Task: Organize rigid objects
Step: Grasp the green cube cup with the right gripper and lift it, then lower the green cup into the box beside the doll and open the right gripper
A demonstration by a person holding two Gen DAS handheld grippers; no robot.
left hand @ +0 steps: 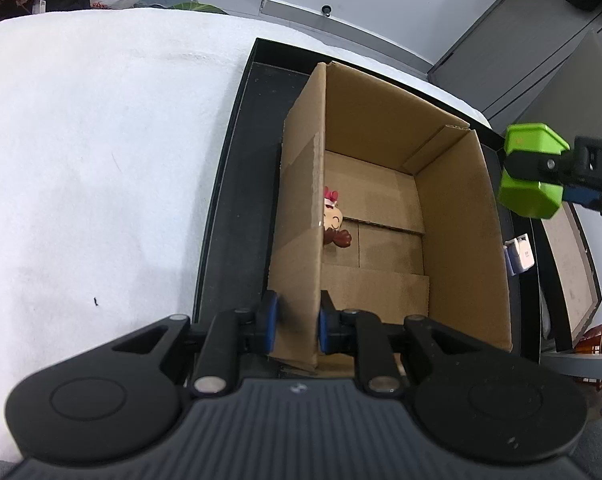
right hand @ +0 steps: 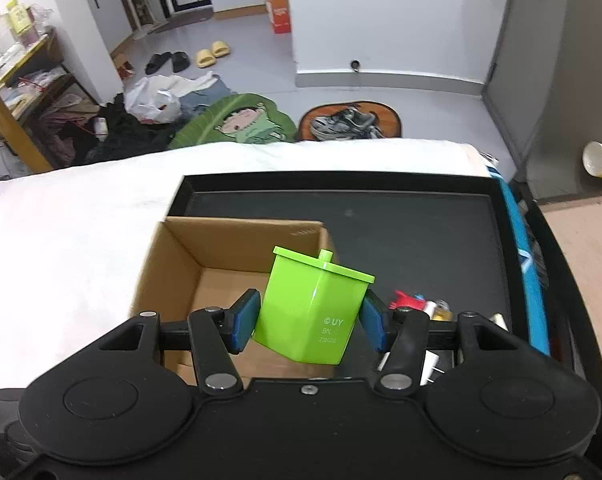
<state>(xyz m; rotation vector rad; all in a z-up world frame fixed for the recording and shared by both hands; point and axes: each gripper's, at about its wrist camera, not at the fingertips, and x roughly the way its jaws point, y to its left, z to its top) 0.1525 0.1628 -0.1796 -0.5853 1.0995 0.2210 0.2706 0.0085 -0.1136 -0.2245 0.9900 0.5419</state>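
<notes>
Green lidded tub (right hand: 313, 312) clamped in the right tongs (right hand: 308, 322) over the black tray (right hand: 421, 236)

Left tongs (left hand: 297, 320) pinch the cardboard box (left hand: 457, 240) wall; figurine (left hand: 335, 224) inside, small toys (right hand: 415, 303) just beside.

You see only half of the small smiling figurine with a red bow (left hand: 335, 220); the brown cardboard box's left wall (left hand: 301, 216) hides the rest. Behind your right gripper's frame, small toys on the black tray (right hand: 421, 232) are mostly covered: a red piece (right hand: 405, 299) and a white one (right hand: 433, 364) stay unidentifiable.
</notes>
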